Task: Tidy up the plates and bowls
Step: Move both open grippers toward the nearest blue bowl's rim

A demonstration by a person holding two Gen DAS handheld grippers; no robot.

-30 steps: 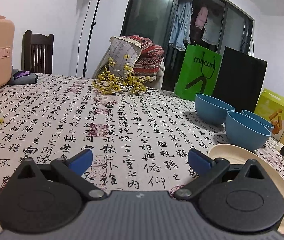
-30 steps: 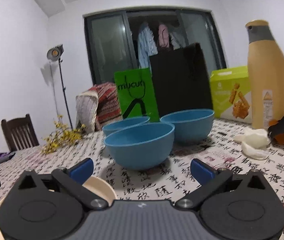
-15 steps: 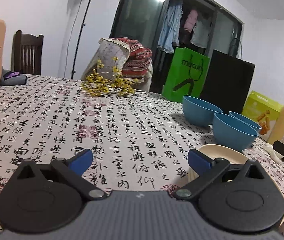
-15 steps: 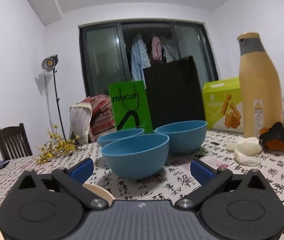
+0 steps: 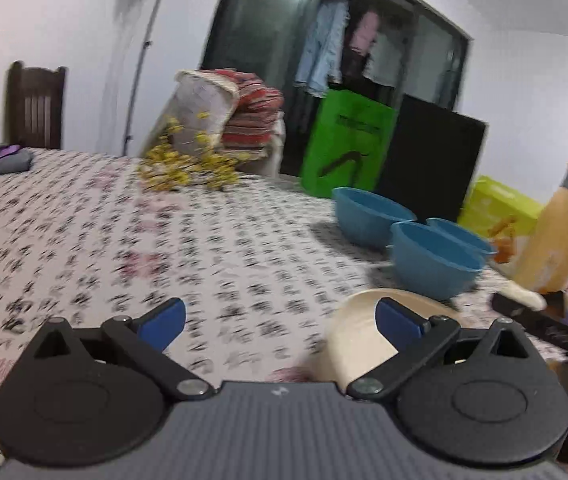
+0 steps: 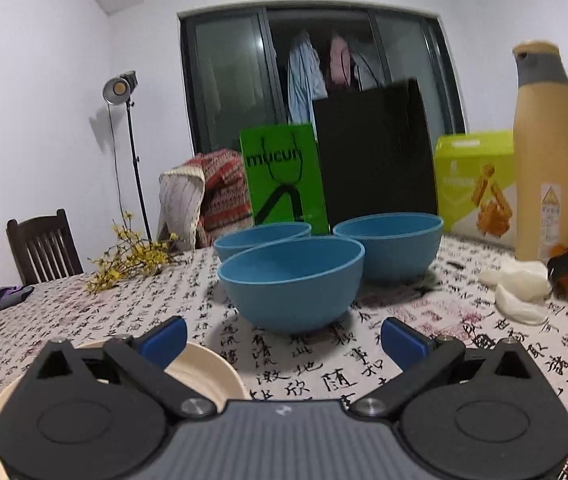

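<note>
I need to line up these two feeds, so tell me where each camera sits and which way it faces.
Left wrist: sits on the left claw, low over the patterned tablecloth, facing the far wall, with blue bowls and cream plate to its right; only its open fingers show.
Right wrist: sits on the right claw, aimed straight at the nearest blue bowl, plate at lower left; only its open fingers show.
Shared: bowls, plate, green bag, tan bottle.

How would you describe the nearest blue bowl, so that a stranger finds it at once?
On the table, three blue bowls stand before a green bag. The nearest bowl sits in front of the other two, closest to the cream plate, directly ahead of the right gripper.
</note>
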